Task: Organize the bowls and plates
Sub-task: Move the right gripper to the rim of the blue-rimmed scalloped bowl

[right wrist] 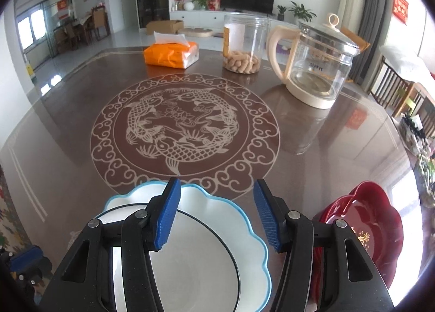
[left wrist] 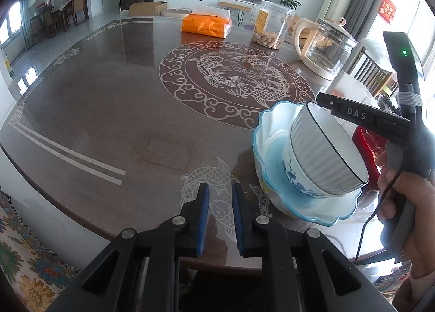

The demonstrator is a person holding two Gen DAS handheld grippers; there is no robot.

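A white ribbed bowl (left wrist: 320,154) with a dark rim and blue flowers sits tilted inside a white scalloped plate (left wrist: 272,132) with a blue edge, near the table's front right. A hand holds my right gripper above it, one black finger (left wrist: 350,116) reaching to the bowl's upper rim. In the right wrist view my right gripper (right wrist: 216,216) stands open over the bowl (right wrist: 190,263) and plate (right wrist: 231,214), its pads touching nothing. My left gripper (left wrist: 220,216) hangs left of the plate, almost shut and empty. A red scalloped plate (right wrist: 361,230) lies to the right.
At the far side of the brown patterned table (left wrist: 108,121) stand an orange tissue pack (right wrist: 171,55), a clear plastic jar (right wrist: 242,45) and a glass kettle (right wrist: 315,67). Wooden chairs (right wrist: 391,89) are at the right. The table's front edge (left wrist: 81,219) runs just below my left gripper.
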